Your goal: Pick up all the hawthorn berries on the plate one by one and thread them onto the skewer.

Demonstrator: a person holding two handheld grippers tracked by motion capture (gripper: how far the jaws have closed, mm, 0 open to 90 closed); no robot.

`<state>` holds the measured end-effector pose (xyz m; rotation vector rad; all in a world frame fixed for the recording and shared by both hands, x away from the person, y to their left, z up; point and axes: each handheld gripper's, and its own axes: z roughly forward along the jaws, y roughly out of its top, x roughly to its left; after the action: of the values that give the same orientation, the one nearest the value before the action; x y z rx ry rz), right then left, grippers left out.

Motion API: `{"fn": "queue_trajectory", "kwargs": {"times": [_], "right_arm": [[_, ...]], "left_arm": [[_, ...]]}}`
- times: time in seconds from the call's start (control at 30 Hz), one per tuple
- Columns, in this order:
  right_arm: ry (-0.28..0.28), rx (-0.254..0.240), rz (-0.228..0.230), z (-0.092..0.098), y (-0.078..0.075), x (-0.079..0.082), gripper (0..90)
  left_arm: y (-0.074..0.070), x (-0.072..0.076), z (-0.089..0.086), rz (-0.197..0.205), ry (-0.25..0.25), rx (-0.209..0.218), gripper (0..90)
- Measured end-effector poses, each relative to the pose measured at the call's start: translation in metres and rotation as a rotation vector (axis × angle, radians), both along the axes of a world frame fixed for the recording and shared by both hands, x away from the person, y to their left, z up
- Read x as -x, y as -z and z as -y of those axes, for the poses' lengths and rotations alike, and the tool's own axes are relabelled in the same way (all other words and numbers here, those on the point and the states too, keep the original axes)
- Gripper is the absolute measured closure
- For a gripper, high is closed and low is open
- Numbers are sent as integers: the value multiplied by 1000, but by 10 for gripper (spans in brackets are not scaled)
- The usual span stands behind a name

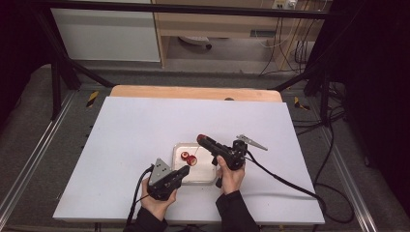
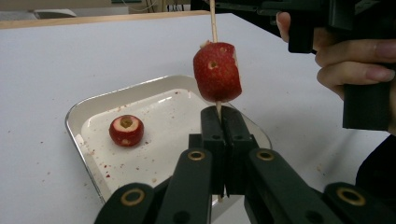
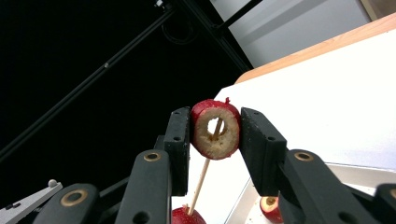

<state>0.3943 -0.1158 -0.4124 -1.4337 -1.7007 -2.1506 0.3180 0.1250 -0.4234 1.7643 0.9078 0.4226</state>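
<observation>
On white table (image 1: 145, 145), left gripper (image 2: 220, 122) jaws clench skewer (image 2: 213, 21); right gripper (image 3: 215, 133) jaws grasp fruit (image 3: 215, 129); black frame behind.

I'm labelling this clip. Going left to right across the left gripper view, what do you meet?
Red fruit piece lying in the tray → left tool, shut on the skewer, with the skewered fruit piece right above it → hand holding the other tool at the right edge.

A thin wooden skewer (image 2: 214, 23) pierces glossy red fruit (image 2: 217, 71) above a shiny metal tray (image 2: 84, 109) on matt white tabletop (image 2: 70, 60).
</observation>
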Motion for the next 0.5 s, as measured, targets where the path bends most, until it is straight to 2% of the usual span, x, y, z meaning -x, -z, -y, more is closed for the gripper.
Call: {"fn": "queue_trajectory", "kwargs": {"times": [0.23,0.37,0.43,0.47,0.5], "right_arm": [[-14,-12,-18,0,1,-4,652],[-13,-17,-23,-1,2,-5,653],[39,-16,3,3,-2,-7,653],[50,-39,2,7,-6,-8,654],[39,-38,0,10,-11,-9,654]], "left_arm": [[0,0,-1,-1,-3,0,890],[0,-1,-2,-20,-2,0,890],[6,2,-2,-28,9,-20,890],[9,3,-3,-18,9,-25,891],[9,2,-4,-11,6,-32,890]]}}
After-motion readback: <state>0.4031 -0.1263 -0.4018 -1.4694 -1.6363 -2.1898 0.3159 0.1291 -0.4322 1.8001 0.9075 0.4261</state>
